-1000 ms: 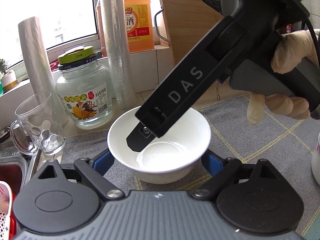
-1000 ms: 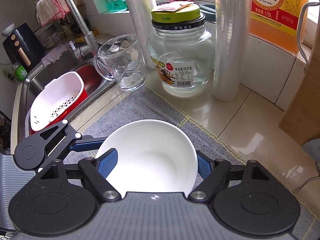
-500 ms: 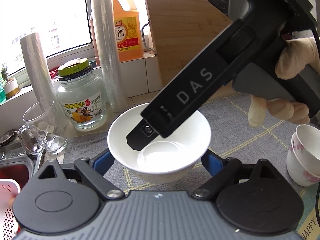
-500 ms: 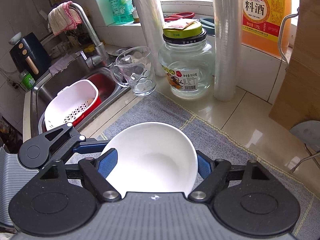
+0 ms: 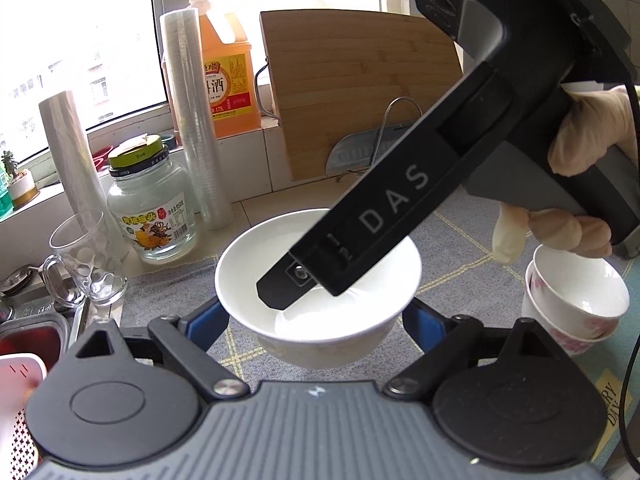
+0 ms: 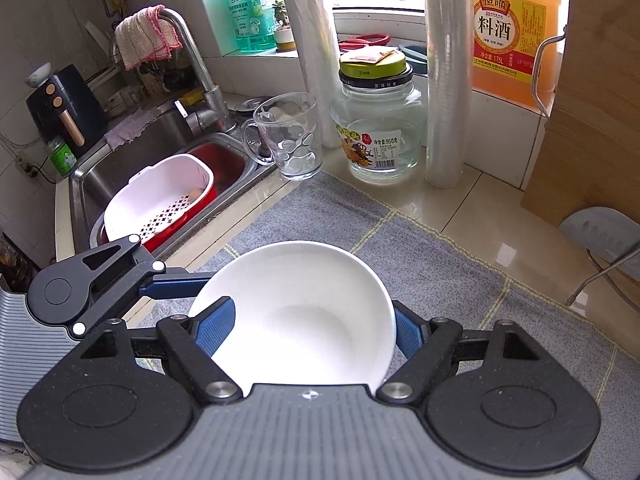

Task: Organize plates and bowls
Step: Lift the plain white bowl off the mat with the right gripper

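White bowl: one; sits between the pads of both tools, over the grey mat. Whether it is lifted clear of the mat cannot be told.
Left gripper: spread wide. Its blue pads are set against the bowl's outer wall on either side, and the bowl is taken to be held there.
Right gripper: spread wide and held by a gloved hand. One pad is laid over the near rim and one finger reaches down into the bowl. The other pad stands just outside the opposite rim. A firm grip cannot be confirmed.
Open room: bare mat is seen ahead of the right gripper and to its right.
Edges: the sink, with one white colander in it, lies to the left of the right gripper.
Small cups: two, stacked, just right of the left gripper.
Ahead, at the mat's far edge: one glass mug, one jar and two film rolls.
Cutting board: one, leaning upright ahead of the left gripper.
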The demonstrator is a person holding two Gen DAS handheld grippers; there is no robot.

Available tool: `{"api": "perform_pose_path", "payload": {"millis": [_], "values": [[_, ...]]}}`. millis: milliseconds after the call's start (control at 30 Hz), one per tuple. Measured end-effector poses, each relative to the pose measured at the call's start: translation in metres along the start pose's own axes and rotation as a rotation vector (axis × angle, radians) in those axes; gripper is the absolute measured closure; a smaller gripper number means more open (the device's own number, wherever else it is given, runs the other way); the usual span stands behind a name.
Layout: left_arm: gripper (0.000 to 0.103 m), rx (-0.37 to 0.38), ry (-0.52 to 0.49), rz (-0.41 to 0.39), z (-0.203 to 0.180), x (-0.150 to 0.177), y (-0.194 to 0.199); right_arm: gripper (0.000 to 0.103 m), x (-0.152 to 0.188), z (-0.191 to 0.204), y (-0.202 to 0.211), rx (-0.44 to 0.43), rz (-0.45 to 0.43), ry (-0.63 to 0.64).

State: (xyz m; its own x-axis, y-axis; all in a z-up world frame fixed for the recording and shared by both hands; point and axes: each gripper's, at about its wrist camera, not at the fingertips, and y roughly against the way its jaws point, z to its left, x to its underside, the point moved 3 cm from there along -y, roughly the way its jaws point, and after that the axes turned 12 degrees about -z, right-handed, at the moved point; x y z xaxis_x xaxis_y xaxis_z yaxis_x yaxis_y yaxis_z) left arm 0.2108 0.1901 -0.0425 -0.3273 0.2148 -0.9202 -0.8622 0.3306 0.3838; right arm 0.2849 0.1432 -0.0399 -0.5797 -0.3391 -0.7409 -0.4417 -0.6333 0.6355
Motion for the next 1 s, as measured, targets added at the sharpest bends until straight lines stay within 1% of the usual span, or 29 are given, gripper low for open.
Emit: {"api": "perform_pose_path", "payload": {"millis": [400, 567, 733, 1000], "values": [[0.010, 0.035, -0.030, -0.010, -0.028, -0.006, 0.023, 0.017, 0.017, 0.009, 0.037, 0.030, -0.020, -0.006], [0.010, 0.062, -0.048, -0.020, -0.043, -0.009, 0.031, 0.017, 0.026, 0.009, 0.053, 0.043, -0.033, -0.020], [0.010, 0.107, -0.079, -0.034, -0.057, -0.014, 0.032, 0.017, 0.036, 0.004, 0.075, 0.074, -0.051, -0.038], [0.010, 0.193, -0.110, -0.057, -0.080, -0.021, 0.029, 0.017, 0.050, -0.011, 0.111, 0.150, -0.078, -0.074]]}}
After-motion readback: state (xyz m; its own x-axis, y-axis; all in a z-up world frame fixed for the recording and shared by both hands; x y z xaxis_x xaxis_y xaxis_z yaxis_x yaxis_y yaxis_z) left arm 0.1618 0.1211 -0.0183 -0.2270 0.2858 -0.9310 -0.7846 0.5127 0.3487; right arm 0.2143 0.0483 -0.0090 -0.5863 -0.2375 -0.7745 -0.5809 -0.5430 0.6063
